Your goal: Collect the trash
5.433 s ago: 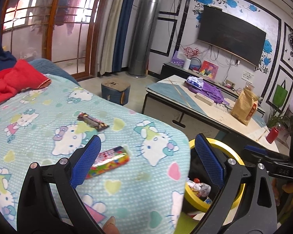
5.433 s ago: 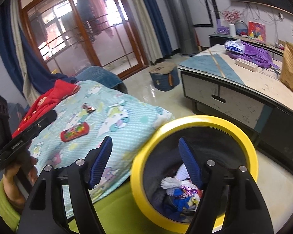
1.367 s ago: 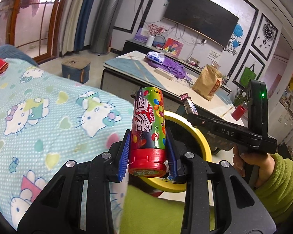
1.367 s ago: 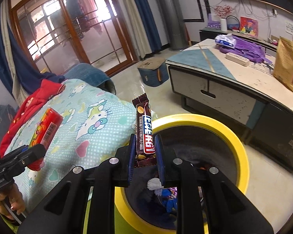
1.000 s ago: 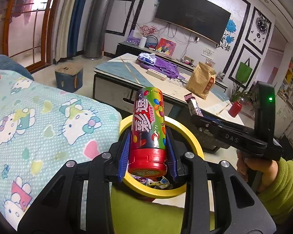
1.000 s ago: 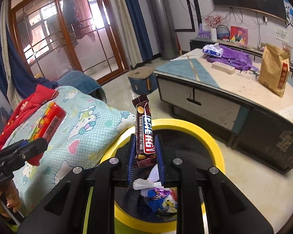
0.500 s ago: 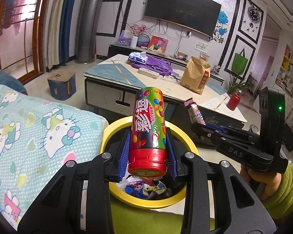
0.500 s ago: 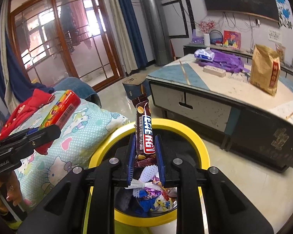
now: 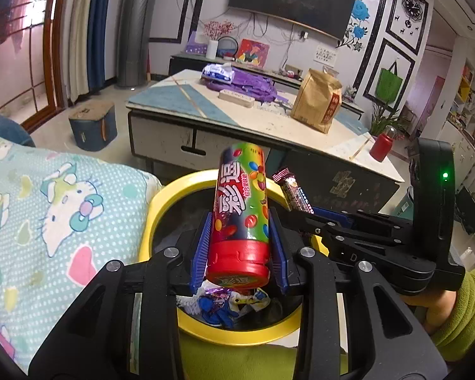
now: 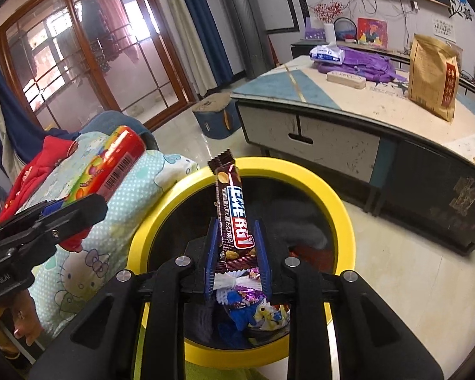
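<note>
Left gripper (image 9: 239, 250) and right gripper (image 10: 236, 261): black plastic bodies, silver screws, ribbed blue pads (image 9: 200, 251). Green indicator light on right unit. Lime-green sleeve (image 9: 460, 308), bare hand (image 9: 433, 305).

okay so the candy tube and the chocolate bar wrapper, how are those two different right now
The candy tube is a fat rigid cylinder, rainbow-printed with a red cap; the chocolate bar wrapper is flat, thin and brown. The tube sits in the left tongs, the wrapper in the right tongs. Both are held upright over the yellow bin.
</note>
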Motion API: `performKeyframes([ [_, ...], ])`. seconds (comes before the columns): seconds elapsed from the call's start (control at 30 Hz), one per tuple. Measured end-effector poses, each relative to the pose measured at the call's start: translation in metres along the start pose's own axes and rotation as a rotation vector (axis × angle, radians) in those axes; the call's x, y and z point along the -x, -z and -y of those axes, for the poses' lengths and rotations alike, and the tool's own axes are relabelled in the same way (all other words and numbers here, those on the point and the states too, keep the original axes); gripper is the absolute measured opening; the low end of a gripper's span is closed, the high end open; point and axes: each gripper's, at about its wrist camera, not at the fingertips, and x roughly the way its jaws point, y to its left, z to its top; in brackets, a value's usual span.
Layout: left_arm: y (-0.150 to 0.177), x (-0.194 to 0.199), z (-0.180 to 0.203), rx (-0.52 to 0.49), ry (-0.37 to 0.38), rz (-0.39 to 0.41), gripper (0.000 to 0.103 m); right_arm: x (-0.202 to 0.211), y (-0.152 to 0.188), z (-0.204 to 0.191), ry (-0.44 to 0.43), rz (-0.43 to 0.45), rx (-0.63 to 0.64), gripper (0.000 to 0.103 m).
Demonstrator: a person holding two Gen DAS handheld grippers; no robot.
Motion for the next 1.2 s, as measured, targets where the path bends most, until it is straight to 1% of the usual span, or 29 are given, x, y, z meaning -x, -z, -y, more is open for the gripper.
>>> performKeyframes([
  [0.07,0.0,-0.004,-0.002,0.002,-0.002,-0.007,0.027,-0.003,0.001,0.001,-0.001,-0.01,-0.003,0.026],
  [0.13,-0.001,-0.007,-0.004,0.001,-0.014,-0.008,0.039,-0.006,0.001,0.002,-0.002,-0.015,-0.012,0.027],
  [0.17,-0.001,-0.008,-0.005,0.002,-0.018,-0.006,0.048,-0.006,0.001,0.003,-0.003,-0.016,-0.015,0.027],
  [0.23,-0.002,-0.008,-0.007,0.015,-0.017,-0.001,0.052,-0.007,0.001,0.004,-0.002,-0.016,-0.018,0.03],
  [0.27,-0.002,-0.007,-0.009,0.022,-0.019,0.001,0.057,-0.006,0.001,0.004,0.001,-0.013,-0.019,0.035],
  [0.3,-0.002,-0.007,-0.01,0.026,-0.024,0.003,0.065,-0.006,0.0,0.005,0.005,-0.009,-0.021,0.04],
  [0.37,-0.002,-0.005,-0.014,0.035,-0.028,0.003,0.07,-0.006,-0.001,0.006,0.009,-0.002,-0.023,0.043],
  [0.5,-0.003,0.0,-0.018,0.057,-0.037,0.009,0.086,-0.004,-0.001,0.007,0.02,0.01,-0.024,0.054],
  [0.53,-0.003,0.002,-0.02,0.062,-0.038,0.011,0.087,-0.003,-0.001,0.006,0.025,0.015,-0.017,0.055],
  [0.57,-0.003,0.003,-0.02,0.065,-0.039,0.015,0.09,-0.002,-0.002,0.005,0.03,0.02,-0.011,0.057],
  [0.6,-0.004,0.004,-0.02,0.066,-0.041,0.018,0.091,0.0,-0.002,0.004,0.037,0.029,-0.003,0.062],
  [0.67,-0.004,0.007,-0.02,0.066,-0.046,0.025,0.091,0.003,-0.002,0.001,0.045,0.046,0.013,0.066],
  [0.77,-0.004,0.012,-0.021,0.069,-0.059,0.035,0.092,0.01,-0.003,-0.006,0.053,0.071,0.051,0.068],
  [0.83,-0.003,0.018,-0.024,0.085,-0.072,0.042,0.092,0.015,-0.003,-0.01,0.055,0.09,0.071,0.075],
  [0.87,-0.002,0.021,-0.026,0.093,-0.082,0.048,0.092,0.019,-0.003,-0.014,0.06,0.11,0.083,0.081],
  [0.9,-0.002,0.026,-0.029,0.105,-0.096,0.055,0.092,0.021,-0.003,-0.015,0.062,0.12,0.087,0.083],
  [0.97,0.001,0.035,-0.034,0.122,-0.114,0.069,0.092,0.027,-0.004,-0.022,0.052,0.138,0.099,0.086],
  [1.0,0.002,0.041,-0.037,0.13,-0.129,0.08,0.092,0.029,-0.003,-0.026,0.045,0.145,0.105,0.09],
  [1.1,0.005,0.058,-0.046,0.155,-0.167,0.11,0.092,0.036,-0.002,-0.039,0.017,0.172,0.122,0.092],
  [1.17,0.007,0.071,-0.051,0.171,-0.195,0.131,0.092,0.041,-0.001,-0.052,0.011,0.185,0.143,0.097],
  [1.2,0.009,0.077,-0.054,0.175,-0.21,0.143,0.092,0.044,0.0,-0.058,0.003,0.194,0.156,0.097],
])
